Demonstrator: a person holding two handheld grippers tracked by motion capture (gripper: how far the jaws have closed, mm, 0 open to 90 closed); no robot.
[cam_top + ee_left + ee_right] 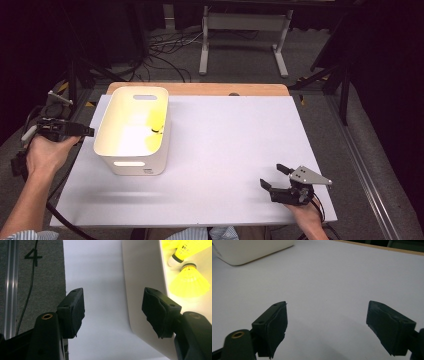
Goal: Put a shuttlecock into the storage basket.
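Shuttlecocks (189, 280), yellow, lie in the white bin (116, 148) at left centre of the high view. Your left gripper (113, 311) hangs beside the bin's left wall, jaws wide apart, empty. Your right gripper (273, 176), lower right, is spread open and holds nothing.

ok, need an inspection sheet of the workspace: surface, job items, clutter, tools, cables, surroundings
Surface: white sheet over a wooden table top, bare apart from the bin.
Job's things: white bin upright at the left; yellow shuttlecocks inside it.
Clutter: nothing seen.
Tools: left tool open beside the bin's outer wall, holding nothing; right tool open near the front right, holding nothing.
Cables: one trails from the left tool; more lie on the floor behind the table.
Surroundings: grey carpet, white stand frame, dark backdrop.
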